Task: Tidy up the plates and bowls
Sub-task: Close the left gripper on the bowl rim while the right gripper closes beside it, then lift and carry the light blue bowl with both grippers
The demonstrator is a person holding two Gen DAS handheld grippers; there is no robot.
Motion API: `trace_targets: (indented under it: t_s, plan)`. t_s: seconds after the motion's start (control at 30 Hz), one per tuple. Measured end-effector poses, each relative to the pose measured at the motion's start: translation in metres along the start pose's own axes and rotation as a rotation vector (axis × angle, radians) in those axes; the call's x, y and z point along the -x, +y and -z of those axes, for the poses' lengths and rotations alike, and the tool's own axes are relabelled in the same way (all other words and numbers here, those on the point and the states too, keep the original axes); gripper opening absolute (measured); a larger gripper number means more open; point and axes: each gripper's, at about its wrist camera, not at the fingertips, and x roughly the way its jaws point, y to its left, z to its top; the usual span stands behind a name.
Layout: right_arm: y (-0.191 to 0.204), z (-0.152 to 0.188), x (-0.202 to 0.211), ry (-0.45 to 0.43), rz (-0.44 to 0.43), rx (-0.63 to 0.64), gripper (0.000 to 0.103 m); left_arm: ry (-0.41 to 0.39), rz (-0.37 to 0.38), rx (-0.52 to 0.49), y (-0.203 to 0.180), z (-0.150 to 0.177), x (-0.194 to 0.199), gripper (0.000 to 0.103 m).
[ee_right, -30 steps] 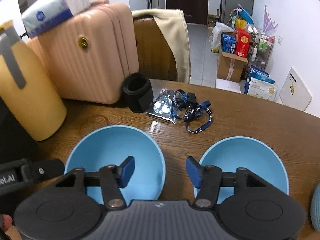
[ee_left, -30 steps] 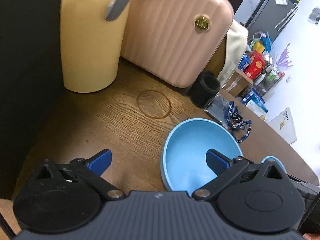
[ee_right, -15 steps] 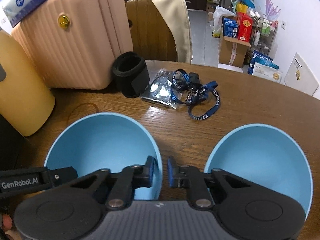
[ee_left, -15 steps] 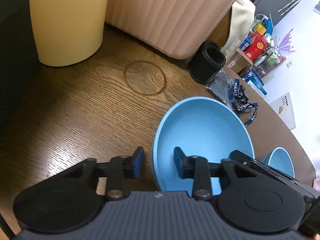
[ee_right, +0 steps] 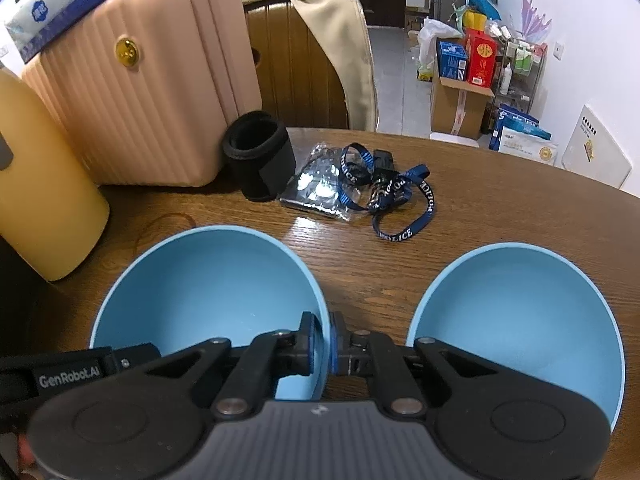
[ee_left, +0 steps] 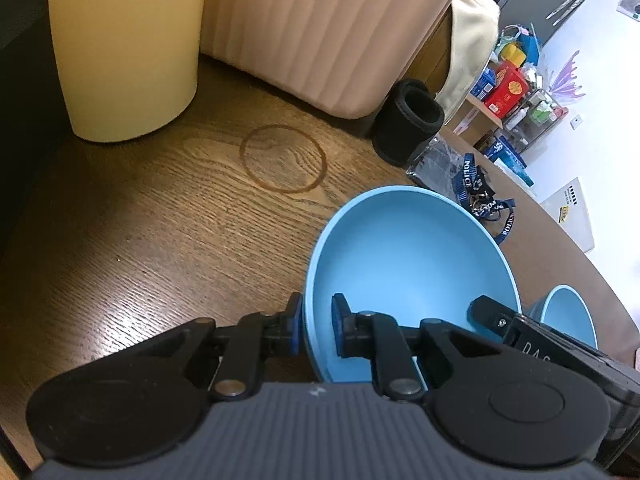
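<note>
Left wrist: gripper [ee_left: 316, 330] now narrowed on bowl [ee_left: 412, 264]

The dark blue lanyard [ee_right: 394, 204] on the table carries "POLICE" in white letters, repeated along its strap. The black bar [ee_right: 76, 372] at the lower left of the right wrist view reads "GenRobot.AI" in white.
</note>
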Motion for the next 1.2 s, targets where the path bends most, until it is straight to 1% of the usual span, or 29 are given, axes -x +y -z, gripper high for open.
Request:
trace_targets:
  t_s: [0.3, 0.53, 0.87, 1.2]
  plan:
    - [0.008, 0.009, 0.020, -0.027, -0.010, 0.024, 0.007, -0.036, 0.027, 0.004, 0.010, 0.006, 0.020, 0.016]
    - [0.018, 0.017, 0.041, -0.045, -0.026, 0.032, 0.006, -0.061, 0.042, -0.009, 0.021, 0.021, 0.041, 0.016]
    - [0.038, 0.038, 0.075, -0.067, -0.028, 0.072, 0.006, -0.085, 0.058, 0.023, 0.042, 0.046, 0.072, 0.016]
    - [0.054, 0.062, 0.103, -0.075, -0.032, 0.105, 0.006, -0.100, 0.057, 0.050, 0.060, 0.069, 0.097, 0.016]
